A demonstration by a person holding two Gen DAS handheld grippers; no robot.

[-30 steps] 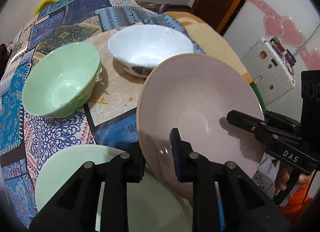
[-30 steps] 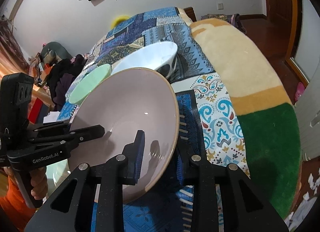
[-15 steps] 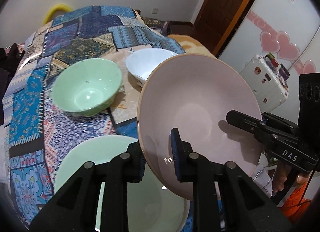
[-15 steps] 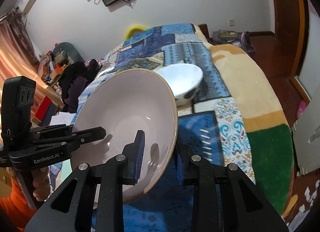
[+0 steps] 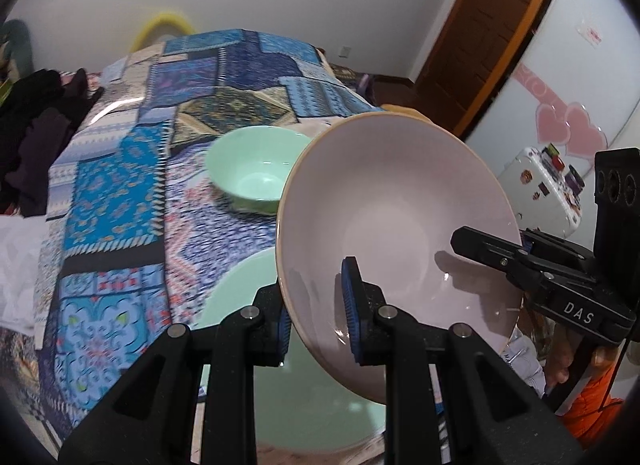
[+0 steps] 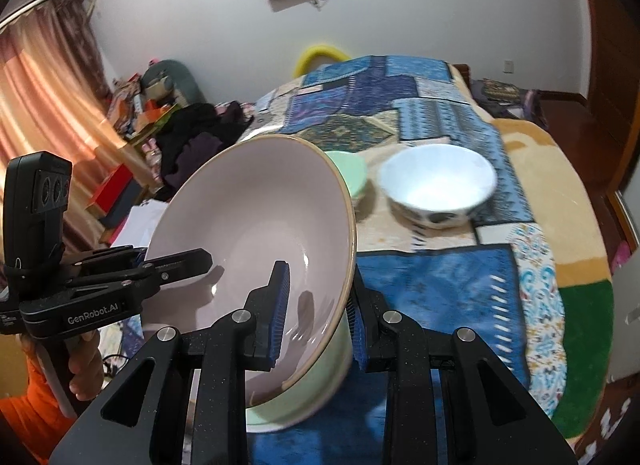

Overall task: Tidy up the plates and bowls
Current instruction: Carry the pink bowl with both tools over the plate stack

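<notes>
While both grippers clamp opposite edges of the pink bowl [image 5: 392, 233], left gripper [image 5: 316, 321] on its near-left rim and right gripper [image 6: 316, 317] on its near-right rim, it hangs tilted in the air above the green plate [image 5: 240, 293]. Beyond it on the bed [image 6: 432, 277] stand the green bowl [image 5: 256, 169] and, further right, the white bowl [image 6: 436, 185], nearer the right gripper

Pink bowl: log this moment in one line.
pink bowl | clamped by left hand-held gripper and right hand-held gripper | above green plate
</notes>
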